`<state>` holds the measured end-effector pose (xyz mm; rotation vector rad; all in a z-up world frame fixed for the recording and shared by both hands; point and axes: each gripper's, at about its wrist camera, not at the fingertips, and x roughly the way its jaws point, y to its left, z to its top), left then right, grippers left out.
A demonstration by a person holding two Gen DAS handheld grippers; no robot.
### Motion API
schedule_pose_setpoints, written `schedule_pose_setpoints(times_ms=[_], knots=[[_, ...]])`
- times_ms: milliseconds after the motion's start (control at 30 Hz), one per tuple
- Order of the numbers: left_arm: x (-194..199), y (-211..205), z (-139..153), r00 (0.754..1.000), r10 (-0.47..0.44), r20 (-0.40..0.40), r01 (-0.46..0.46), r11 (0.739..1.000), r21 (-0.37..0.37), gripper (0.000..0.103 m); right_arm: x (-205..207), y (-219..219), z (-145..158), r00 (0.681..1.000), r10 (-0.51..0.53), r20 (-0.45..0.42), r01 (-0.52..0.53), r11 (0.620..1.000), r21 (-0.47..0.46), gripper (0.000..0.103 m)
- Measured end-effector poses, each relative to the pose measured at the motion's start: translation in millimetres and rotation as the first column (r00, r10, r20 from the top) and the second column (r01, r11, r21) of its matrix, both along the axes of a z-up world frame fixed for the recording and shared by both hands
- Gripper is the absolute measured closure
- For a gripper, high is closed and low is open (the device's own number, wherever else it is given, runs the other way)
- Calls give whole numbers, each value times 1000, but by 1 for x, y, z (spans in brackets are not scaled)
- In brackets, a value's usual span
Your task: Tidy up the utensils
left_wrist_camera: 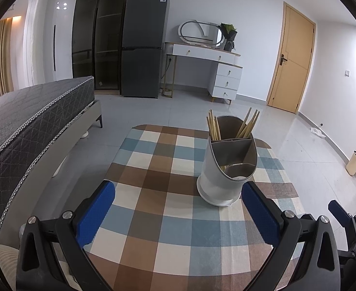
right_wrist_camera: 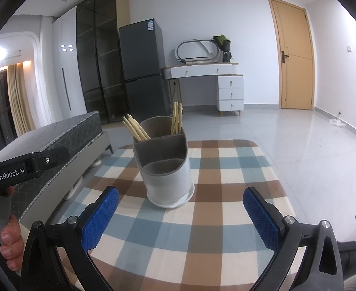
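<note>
the grey-and-white plastic utensil holder with divided compartments (left_wrist_camera: 228, 165) stands upright right of centre in the left wrist frame, on the blue, brown and cream checked desk (left_wrist_camera: 153, 218). pale wooden chopsticks (left_wrist_camera: 213, 127) lean in its two rear compartments; the front ones look empty. the left gripper (left_wrist_camera: 178, 208) and right gripper (right_wrist_camera: 181, 214) hang wide and empty, just short of the holder. likely little remains; any further approach should come in level, clear of the chopstick tips.

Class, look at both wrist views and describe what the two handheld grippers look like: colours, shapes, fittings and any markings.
Both the left gripper and the right gripper have black, angular frames with silver round bolt heads at the joints. Each finger carries a blue pad with a fine dimpled texture. In the right wrist view the left gripper's black body bears white lettering reading GenRobot.AI. No cables or sleeves show clearly.
</note>
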<state>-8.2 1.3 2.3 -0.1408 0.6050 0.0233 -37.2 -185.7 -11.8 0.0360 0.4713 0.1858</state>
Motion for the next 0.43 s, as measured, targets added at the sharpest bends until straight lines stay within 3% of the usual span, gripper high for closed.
schedule_pose_setpoints(times_ms=[433], knots=[[2, 0, -3, 1000, 22, -18, -22, 1000, 5, 1, 3, 1, -3, 1000, -5, -19, 5, 1000, 6, 0]])
